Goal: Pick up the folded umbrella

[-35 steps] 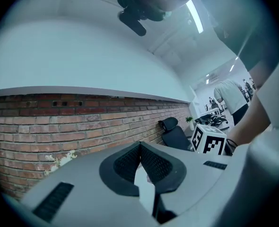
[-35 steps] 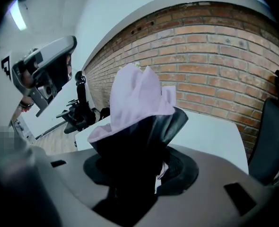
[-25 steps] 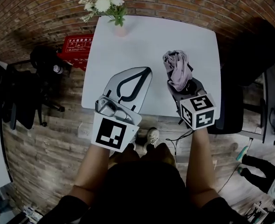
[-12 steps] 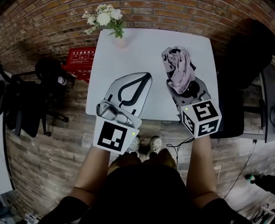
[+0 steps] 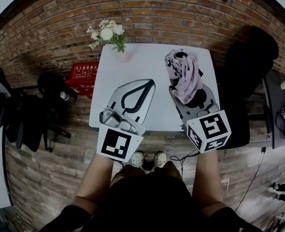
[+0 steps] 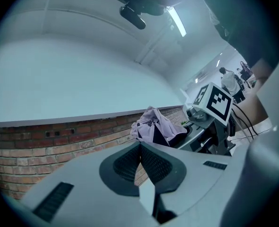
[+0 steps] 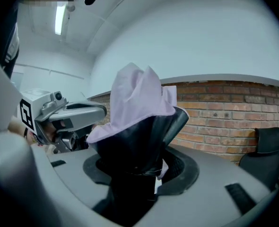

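One vase (image 5: 125, 56) holds flowers (image 5: 107, 33); right gripper (image 5: 190, 96) grips the folded umbrella (image 5: 183, 71).

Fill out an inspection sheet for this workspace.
Surface: white table, only the flowers standing on it, at the far edge.
Job's things: folded umbrella, lilac and black, held in the right gripper.
Clutter: nothing seen beyond the flowers.
Grippers: left gripper shut, empty; right gripper shut on the umbrella.
Cables: one cable on the floor by the person's feet.
Surroundings: brick wall; red box on the floor at left; black chair at right.
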### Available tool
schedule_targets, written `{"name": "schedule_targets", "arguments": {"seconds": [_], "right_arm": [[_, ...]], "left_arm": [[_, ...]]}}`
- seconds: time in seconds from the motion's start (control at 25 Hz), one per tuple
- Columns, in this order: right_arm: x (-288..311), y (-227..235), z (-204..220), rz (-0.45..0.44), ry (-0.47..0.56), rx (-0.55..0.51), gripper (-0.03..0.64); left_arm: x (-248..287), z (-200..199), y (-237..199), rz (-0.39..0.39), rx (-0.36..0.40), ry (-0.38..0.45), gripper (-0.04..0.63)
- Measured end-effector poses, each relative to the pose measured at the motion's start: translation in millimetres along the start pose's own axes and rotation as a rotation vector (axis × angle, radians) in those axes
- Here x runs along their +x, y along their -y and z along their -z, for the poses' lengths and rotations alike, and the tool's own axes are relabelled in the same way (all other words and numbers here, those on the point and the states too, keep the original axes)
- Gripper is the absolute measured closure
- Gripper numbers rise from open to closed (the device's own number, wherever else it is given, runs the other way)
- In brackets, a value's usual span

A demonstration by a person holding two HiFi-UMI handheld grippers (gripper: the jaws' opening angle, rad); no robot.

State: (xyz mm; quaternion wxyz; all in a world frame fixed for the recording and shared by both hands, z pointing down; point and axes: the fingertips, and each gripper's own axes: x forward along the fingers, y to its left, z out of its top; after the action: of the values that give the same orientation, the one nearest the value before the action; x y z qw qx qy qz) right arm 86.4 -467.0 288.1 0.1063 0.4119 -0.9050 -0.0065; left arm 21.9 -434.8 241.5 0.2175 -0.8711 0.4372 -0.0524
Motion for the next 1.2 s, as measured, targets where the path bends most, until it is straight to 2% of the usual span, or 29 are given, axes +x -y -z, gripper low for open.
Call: {"name": "schedule_targets", "arguments": {"seconds": [0.6, 0.88, 1.2], "right_arm": [[-62.9, -13.8, -79.7, 0.038, 0.219, -0.093, 0.387], [-81.0, -24.3, -91.1, 0.049, 0.271, -0.094, 0.385], [-89.3, -33.4, -91.1, 0.044, 0.301, -0.08, 0.383]], "left_arm": [[-10.8, -43.9, 1.7, -0.035, 0.022, 0.041, 0.583], [-19.5, -61.9, -2.3, -0.063, 0.005, 0.054, 0.583], [-22.2, -77.2, 1.8, -0.06, 0.009, 0.087, 0.583]]}}
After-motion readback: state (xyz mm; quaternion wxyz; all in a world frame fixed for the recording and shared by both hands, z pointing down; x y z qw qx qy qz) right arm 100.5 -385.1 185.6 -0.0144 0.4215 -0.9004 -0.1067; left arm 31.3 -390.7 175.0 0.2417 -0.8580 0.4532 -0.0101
